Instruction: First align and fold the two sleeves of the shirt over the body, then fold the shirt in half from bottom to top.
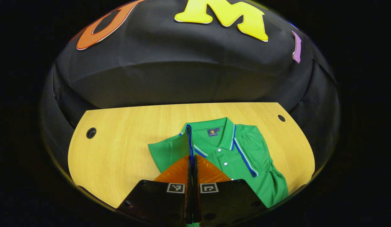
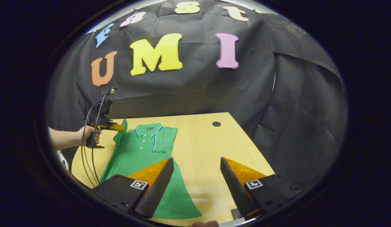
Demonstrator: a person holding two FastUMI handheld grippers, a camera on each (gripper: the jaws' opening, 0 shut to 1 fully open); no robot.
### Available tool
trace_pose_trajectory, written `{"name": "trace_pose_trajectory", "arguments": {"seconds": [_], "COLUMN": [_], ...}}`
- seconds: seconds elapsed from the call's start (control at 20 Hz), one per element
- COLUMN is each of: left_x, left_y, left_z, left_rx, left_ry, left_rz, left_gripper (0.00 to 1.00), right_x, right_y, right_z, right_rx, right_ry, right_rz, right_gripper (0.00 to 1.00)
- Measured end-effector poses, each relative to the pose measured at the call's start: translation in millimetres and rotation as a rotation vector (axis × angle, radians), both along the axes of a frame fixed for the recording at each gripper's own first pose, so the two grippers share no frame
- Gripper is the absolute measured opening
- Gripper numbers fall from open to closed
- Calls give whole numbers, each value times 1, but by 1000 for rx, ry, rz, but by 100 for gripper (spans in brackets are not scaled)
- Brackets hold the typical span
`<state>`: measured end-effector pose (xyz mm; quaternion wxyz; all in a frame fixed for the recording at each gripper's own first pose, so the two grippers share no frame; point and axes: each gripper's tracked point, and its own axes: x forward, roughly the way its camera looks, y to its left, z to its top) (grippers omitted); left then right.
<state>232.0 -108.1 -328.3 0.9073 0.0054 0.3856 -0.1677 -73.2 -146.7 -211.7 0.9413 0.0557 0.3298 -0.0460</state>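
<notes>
A green polo shirt [image 2: 142, 151] with blue and white trim lies collar-away on the wooden table [image 2: 201, 138]. Its right sleeve [image 2: 165, 137] is folded over the body. In the left gripper view my left gripper [image 1: 190, 157] is shut on the other sleeve's trimmed cuff [image 1: 189, 138], holding it lifted above the shirt [image 1: 246, 157]. In the right gripper view that left gripper [image 2: 121, 127], held by a hand [image 2: 88, 132], grips the raised sleeve at the shirt's far left. My right gripper [image 2: 197, 164] is open above the table, just right of the shirt's lower half, holding nothing.
Black cloth walls close in behind and to the right of the table. The table has round cable holes [image 1: 91, 133] [image 2: 216, 124] near its far corners. Bare wood [image 1: 113, 157] lies to the left of the shirt and between the shirt and the table's right edge.
</notes>
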Motion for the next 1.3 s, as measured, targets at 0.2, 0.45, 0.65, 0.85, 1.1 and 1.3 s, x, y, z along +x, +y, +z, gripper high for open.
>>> {"name": "trace_pose_trajectory", "arguments": {"seconds": [0.2,0.45,0.65,0.85,1.1,1.3], "left_x": [-6,-11,-32,-80,-158,-230], "left_y": [-27,-8,18,36,54,72], "left_z": [4,11,30,51,62,52], "left_rx": [-95,-104,-101,-74,-19,6], "left_ry": [9,2,-34,-75,-118,-72], "left_rz": [-13,67,120,82,-28,-32], "left_gripper": [23,100,100,100,100,100], "right_x": [-2,4,14,26,27,11], "right_y": [-3,8,24,43,62,74], "right_z": [-3,-4,-3,2,-15,-41], "right_rx": [1,0,10,13,1,-11], "right_ry": [12,12,2,-23,-7,56], "right_rz": [-9,30,88,164,336,459], "right_gripper": [96,96,96,96,96,96]}}
